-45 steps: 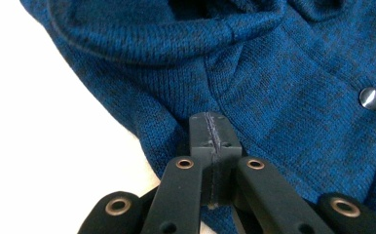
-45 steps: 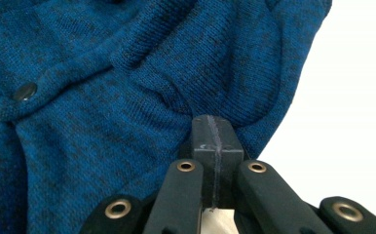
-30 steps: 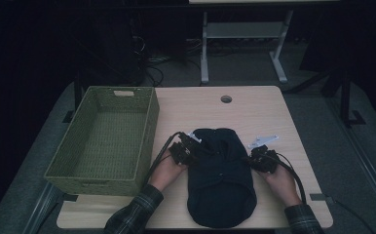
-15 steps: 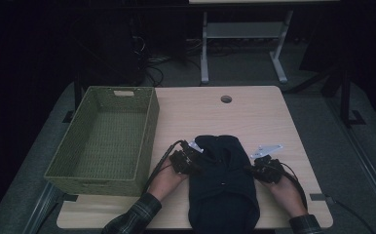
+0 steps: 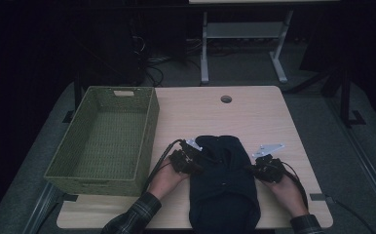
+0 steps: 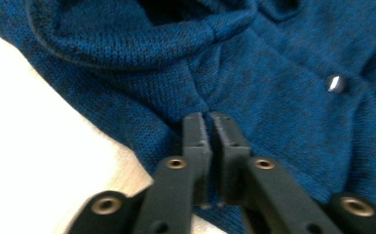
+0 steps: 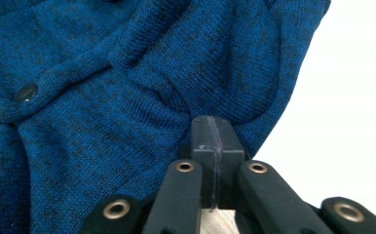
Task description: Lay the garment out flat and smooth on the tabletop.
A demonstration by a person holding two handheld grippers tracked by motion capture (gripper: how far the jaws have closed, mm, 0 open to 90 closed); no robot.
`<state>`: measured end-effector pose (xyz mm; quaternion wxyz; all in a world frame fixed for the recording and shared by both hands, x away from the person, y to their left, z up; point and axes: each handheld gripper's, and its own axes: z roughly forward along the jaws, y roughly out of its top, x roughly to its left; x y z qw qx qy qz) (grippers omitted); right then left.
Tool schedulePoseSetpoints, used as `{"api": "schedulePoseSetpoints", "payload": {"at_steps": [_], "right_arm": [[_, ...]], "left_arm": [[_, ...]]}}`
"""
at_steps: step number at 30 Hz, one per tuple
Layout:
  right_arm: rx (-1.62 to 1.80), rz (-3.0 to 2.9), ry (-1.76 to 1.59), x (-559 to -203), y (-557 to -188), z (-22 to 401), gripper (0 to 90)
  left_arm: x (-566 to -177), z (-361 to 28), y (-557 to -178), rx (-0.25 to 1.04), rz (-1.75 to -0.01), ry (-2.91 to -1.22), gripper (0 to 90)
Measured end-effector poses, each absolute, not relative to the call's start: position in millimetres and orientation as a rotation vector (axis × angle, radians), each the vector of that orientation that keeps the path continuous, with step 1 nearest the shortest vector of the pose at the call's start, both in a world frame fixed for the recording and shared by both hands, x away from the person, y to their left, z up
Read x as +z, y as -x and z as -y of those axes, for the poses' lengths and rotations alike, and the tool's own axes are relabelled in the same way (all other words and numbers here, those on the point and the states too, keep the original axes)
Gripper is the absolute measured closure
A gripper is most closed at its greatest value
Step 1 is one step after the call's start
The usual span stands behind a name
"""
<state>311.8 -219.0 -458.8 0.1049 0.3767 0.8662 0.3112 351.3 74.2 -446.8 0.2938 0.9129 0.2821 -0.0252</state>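
Cloth has shifted: the blue sweater [image 5: 223,187] has been dragged toward the person, and its lower part now drapes over the table's [image 5: 254,117] near edge. The left gripper [image 5: 197,164] pinches a pucker of knit at its fingertips on one flank, and the right gripper [image 5: 255,170] does the same on the opposite flank. Both sets of jaws have just been opening slightly, with cloth still caught between them. That suggests the pull is done and a release is starting. The basket [image 5: 149,131] stands beyond the left fingers.
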Motion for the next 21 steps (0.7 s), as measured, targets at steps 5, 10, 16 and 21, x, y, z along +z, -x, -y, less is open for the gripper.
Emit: {"api": "schedulePoseSetpoints", "payload": {"at_steps": [5, 10, 16, 21], "right_arm": [[0.969, -2.559, -1.111, -450, -314, 223, 71.4], [1.01, -2.569, -1.084, -439, -317, 223, 60.3], [1.024, -2.564, -1.058, -431, -328, 221, 55.2], [1.058, -2.557, -1.064, -425, -343, 220, 51.9]], "left_arm": [[-432, -77, -352, -0.047, -0.745, -2.415, 69.4], [-410, -84, -354, -0.001, -0.723, -2.399, 57.8], [-393, -87, -364, 0.045, -0.716, -2.383, 51.8], [-386, -85, -380, 0.077, -0.742, -2.354, 51.0]]}}
